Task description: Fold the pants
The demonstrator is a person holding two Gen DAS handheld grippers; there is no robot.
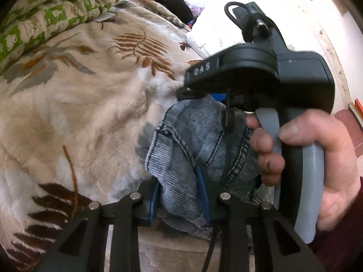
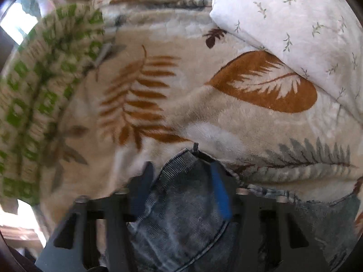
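The jeans (image 1: 195,149) are bunched up in a wad over a fuzzy cream blanket (image 1: 86,104) with fern and feather prints, gripped from both ends. In the left wrist view the denim rises from the left gripper (image 1: 180,195), whose blue-padded fingers are clamped on a thick fold, up toward the right gripper (image 1: 183,91). So here the bundle runs pretty much straight away from the camera, seams and stitching running the same way.

That view also gives you stuff the other one doesn't: the right gripper's whole black body from the side, with the person's hand (image 1: 313,158) wrapped around the grey handle, plus a cable looped on top. Its fingertips are buried in the denim there, so no read on the pinch from this angle.

The right wrist view fills that in: the right gripper (image 2: 181,188) has its blue fingers closed on a rounded hump of jeans (image 2: 181,215), hem edge pointing away from the lens, more denim trailing off lower right. Only this view shows the white leafy pillow (image 2: 295,22) lying on the blanket (image 2: 204,117). A green patterned quilt (image 1: 45,11) sits piled at the blanket's far left; it's blurry in the right view.
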